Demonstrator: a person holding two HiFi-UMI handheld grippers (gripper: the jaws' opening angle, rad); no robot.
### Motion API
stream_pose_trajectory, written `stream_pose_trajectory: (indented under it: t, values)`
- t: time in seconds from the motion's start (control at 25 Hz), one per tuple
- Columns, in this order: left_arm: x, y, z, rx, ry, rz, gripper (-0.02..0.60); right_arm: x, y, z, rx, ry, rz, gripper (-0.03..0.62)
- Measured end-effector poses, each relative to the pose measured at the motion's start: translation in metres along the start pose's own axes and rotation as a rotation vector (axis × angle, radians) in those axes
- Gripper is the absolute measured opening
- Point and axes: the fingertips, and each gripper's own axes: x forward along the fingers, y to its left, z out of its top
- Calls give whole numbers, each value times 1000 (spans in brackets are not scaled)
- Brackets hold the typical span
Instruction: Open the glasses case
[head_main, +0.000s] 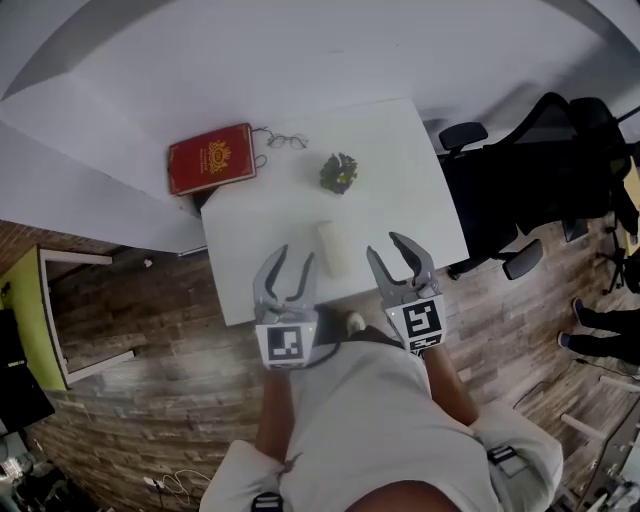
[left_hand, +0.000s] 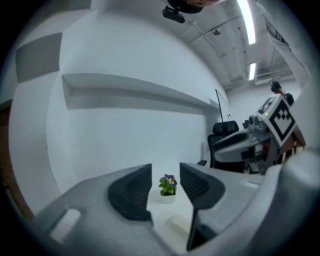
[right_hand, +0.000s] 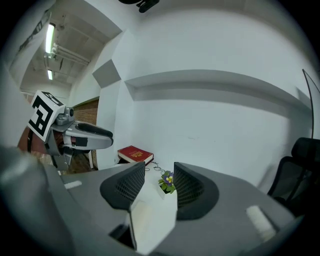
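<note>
**Plainly, both tongs open beside the case**

The glasses case (head_main: 335, 250) lies near the table's (head_main: 400, 140) front edge, between the left gripper (head_main: 296, 258) and the right gripper (head_main: 382, 246), touching neither. Both jaw pairs stand apart, empty. Bare tabletop flanks the case. Both gripper views show it blurred, cut off by the jaws.

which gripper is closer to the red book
Left. In the head view the left gripper is below and right of the red book; the right gripper is farther right, beyond the glasses case.
</note>
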Motion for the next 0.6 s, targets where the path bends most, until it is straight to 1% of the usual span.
stream_pose_trajectory:
  t: [0.08, 0.2, 0.48, 0.6]
  values:
    - [11, 5, -8, 1, 7, -30, 172, 10, -1, -6, 16, 26, -15, 167]
    - [29, 11, -23, 33, 7, -80, 172, 26, -2, -20, 26, 68, -27, 170]
    - [59, 20, -77, 27, 105, -179, 172, 56, 2, -54, 75, 164, -39, 172]
    - [69, 19, -92, 26, 130, -221, 172, 66, 3, -70, 77, 206, -45, 179]
